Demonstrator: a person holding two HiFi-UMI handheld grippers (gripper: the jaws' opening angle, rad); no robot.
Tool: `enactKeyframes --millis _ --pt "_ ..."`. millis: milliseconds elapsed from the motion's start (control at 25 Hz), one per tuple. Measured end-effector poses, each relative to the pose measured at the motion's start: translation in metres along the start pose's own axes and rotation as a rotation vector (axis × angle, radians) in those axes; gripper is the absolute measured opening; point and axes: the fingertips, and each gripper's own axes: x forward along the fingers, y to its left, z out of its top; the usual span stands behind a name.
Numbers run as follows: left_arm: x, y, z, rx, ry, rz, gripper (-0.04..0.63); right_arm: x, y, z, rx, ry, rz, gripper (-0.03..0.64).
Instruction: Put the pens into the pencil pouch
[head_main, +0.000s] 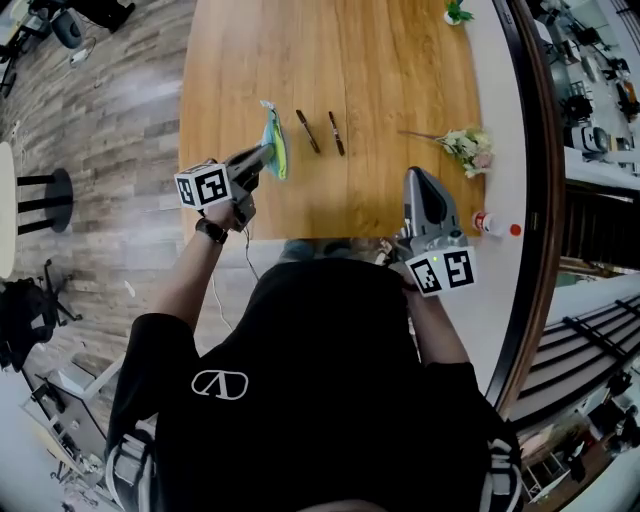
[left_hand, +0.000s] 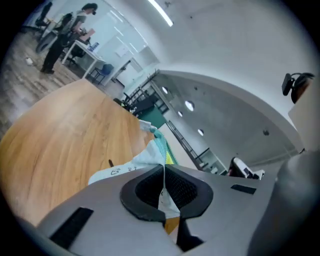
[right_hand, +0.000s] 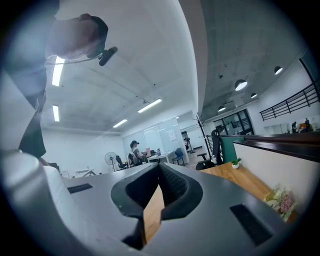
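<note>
L tool (head_main: 266, 153) pinching pouch (head_main: 277, 135) — opening unclear, pens (head_main: 307, 131) tiny

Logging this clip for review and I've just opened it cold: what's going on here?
A person stands at a wooden table with a handheld gripper in each hand. The left claw is shut on one end of the pencil pouch and holds it over the table. Two pens lie side by side on the wood just right of the pouch, and neither is in it yet. The right claw is shut and empty, held near the table's front edge, away from the pens.
</note>
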Motion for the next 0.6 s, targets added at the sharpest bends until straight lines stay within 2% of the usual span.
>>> enactKeyframes --millis 120,240,280,320,440,600 --pt "-0.014 -0.019 0.011 -0.052 -0.105 0.001 0.009 0.009 0.003 0.001 -0.008 -0.003 0.022 -0.002" --pt "-0.025 -0.033 0.016 -0.077 -0.166 -0.005 0.009 0.018 0.011 0.007 -0.104 -0.023 0.017 -0.002" --pt "-0.027 -0.036 0.016 -0.081 -0.18 -0.007 0.009 0.023 0.015 0.013 -0.156 -0.047 0.009 0.147" --pt "-0.029 -0.038 0.017 -0.085 -0.19 -0.009 0.009 0.028 0.019 0.018 -0.205 -0.069 0.007 0.405" --pt "-0.033 -0.038 0.015 -0.076 -0.197 -0.003 0.009 0.048 0.03 0.021 -0.282 -0.061 0.034 0.42" --pt "-0.038 -0.032 0.008 -0.071 -0.17 0.003 0.009 0.087 0.021 -0.008 -0.273 0.115 0.02 0.416"
